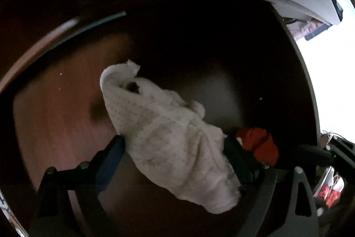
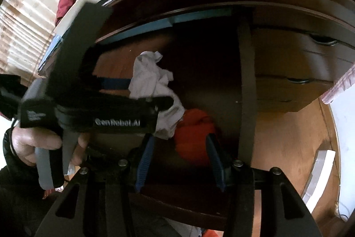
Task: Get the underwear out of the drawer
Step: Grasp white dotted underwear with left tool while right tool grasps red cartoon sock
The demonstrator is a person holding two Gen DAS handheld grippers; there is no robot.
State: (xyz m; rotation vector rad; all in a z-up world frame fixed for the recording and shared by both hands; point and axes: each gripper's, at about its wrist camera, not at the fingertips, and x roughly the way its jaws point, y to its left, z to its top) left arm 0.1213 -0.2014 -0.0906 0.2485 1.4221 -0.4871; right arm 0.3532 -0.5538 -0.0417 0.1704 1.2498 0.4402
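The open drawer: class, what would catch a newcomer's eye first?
A crumpled white dotted garment lies on the drawer's dark wooden floor, between the wide-spread left tongs. Just beside it sits a bright orange-red garment, framed between the fingers of the right tongs.

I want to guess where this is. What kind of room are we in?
Probably a bedroom. A wooden drawer stands open with a white garment and an orange one inside, more closed drawers sit beside it, and a curtained window is behind.
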